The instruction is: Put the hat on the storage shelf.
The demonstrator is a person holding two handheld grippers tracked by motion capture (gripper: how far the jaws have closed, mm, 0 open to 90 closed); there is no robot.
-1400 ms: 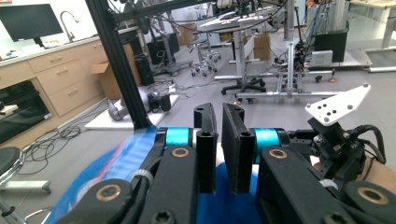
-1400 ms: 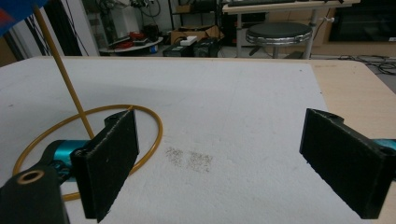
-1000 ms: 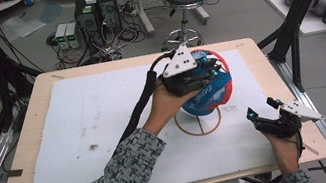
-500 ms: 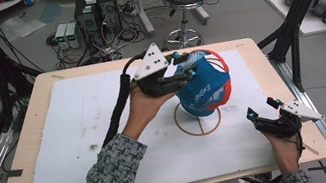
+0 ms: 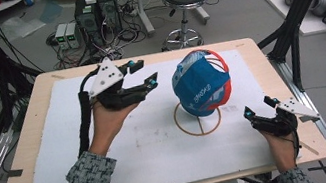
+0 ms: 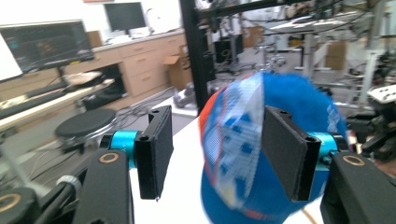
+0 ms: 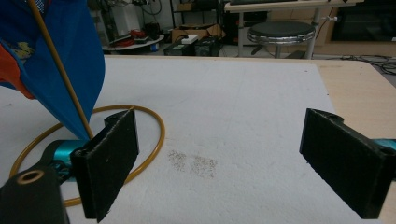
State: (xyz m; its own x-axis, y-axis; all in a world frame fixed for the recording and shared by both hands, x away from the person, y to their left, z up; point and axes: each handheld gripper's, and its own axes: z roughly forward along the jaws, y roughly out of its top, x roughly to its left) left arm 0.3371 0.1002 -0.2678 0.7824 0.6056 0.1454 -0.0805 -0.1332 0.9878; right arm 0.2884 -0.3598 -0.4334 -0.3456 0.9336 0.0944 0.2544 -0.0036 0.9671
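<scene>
Cap (image 5: 202, 84) seen perched on stand (image 5: 199, 123); left claw (image 5: 140, 73) open beside it, right claw (image 5: 258, 109) open, idle. Release step judged done; withdrawal likely needed next.

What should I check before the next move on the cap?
1. Left tool let go of the cap: ok. Its jaws stand open and apart from the cap, to the cap's left in the high view.
2. Cap sits on its stand: ok. It hangs over the gold ring base, a thin rod running up under it.
3. Cap seated firmly: cannot tell; the top of the stand is hidden under the fabric.
4. Right tool free: ok. Jaws open, nothing between them, low near the table's right front edge.
5. White mat between right tool and ring base bare: ok, only a faint smudge.
</scene>
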